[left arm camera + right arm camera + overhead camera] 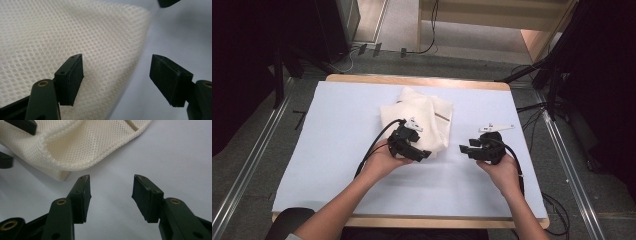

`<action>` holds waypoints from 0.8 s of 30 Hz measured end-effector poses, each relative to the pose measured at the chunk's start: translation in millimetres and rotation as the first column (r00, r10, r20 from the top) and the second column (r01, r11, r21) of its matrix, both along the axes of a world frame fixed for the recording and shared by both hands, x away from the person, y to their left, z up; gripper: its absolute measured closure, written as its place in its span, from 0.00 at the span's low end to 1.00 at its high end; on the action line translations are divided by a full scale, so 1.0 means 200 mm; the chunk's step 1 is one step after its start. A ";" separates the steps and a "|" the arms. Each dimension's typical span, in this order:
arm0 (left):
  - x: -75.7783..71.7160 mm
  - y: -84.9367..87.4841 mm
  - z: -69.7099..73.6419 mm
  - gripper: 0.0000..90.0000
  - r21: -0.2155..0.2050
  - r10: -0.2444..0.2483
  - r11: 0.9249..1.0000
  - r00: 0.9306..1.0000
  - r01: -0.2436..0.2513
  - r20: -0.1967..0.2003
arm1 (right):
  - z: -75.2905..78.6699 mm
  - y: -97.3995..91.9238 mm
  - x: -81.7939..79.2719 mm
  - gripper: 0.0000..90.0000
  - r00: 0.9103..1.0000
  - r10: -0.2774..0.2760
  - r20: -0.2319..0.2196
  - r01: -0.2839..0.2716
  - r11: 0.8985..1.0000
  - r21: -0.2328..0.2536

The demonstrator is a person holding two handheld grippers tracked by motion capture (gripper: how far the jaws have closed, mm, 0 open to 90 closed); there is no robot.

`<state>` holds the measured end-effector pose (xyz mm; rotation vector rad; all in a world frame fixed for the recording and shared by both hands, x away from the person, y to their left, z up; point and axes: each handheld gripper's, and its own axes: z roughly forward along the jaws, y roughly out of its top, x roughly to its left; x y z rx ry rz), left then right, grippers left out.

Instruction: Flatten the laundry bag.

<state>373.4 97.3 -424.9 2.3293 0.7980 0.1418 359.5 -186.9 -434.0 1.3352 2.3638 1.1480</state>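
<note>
Hovering at bag's near right corner: left gripper (421,152), jaws wide, holding nothing | bag (419,120) lies mid-table, long way near-to-far | right gripper (467,149) also wide and empty, on bare sheet (337,150), bag to its left | left is nearer

We're in a lab or recording studio: black curtains (242,75) flank the white-covered table (337,150), metal floor rails (572,165) run beside it, and cables (427,47) trail beyond its far edge.
</note>
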 end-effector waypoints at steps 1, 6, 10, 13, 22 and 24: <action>0.01 0.00 -0.02 0.34 0.016 0.007 1.000 1.000 -0.007 0.002 | 0.00 0.00 0.00 0.55 1.000 0.001 -0.001 -0.001 1.000 -0.001; 0.02 0.02 -0.06 0.66 0.014 0.023 1.000 1.000 -0.024 0.011 | -0.01 0.00 0.00 0.56 1.000 0.007 -0.010 -0.007 1.000 -0.002; 0.02 0.07 -0.02 0.93 -0.055 0.052 0.997 0.999 -0.052 0.008 | -0.01 0.02 0.00 0.57 1.000 0.022 -0.011 -0.023 1.000 -0.004; 0.04 0.16 0.06 0.94 -0.152 0.092 0.984 0.996 -0.091 0.002 | -0.01 0.05 -0.01 0.58 0.999 0.032 -0.004 -0.033 0.999 -0.003; 0.03 0.42 0.23 0.94 -0.330 0.198 0.925 0.980 -0.186 0.001 | 0.01 0.16 0.00 0.58 0.998 0.054 0.014 -0.054 0.998 0.034; 0.02 0.45 0.24 0.93 -0.351 0.219 0.914 0.976 -0.203 0.005 | 0.01 0.19 0.01 0.58 0.998 0.054 0.019 -0.054 0.998 0.040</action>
